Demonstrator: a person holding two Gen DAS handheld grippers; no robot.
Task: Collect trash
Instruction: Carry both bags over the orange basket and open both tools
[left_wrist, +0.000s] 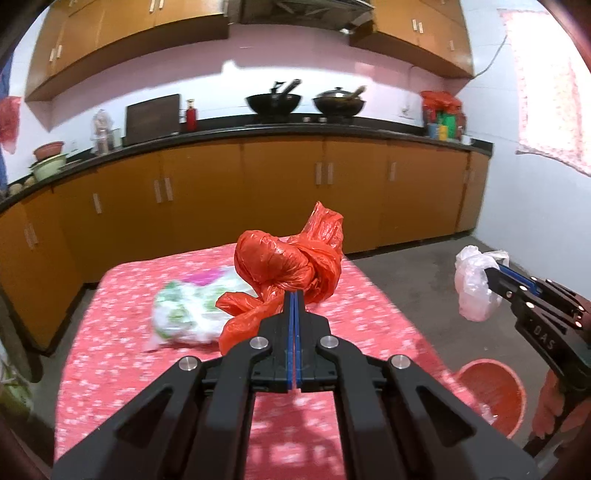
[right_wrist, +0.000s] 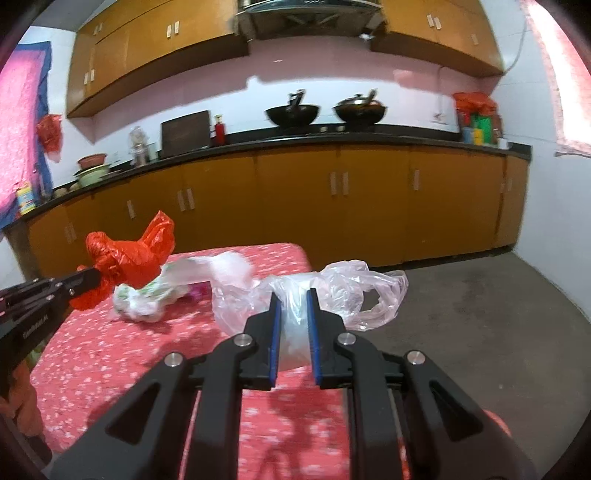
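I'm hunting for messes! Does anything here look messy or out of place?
Yes. A crumpled green-and-white bag lies loose on the red tablecloth. The left claw holds up a red bag and the right claw a clear bag. Nothing looks spilled.

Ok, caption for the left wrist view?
Left gripper clamps an orange bag above the table; right gripper holds a clear bag.

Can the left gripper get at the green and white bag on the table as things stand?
Probably not yet: the left gripper is shut on the orange bag, which hangs before the green and white bag.
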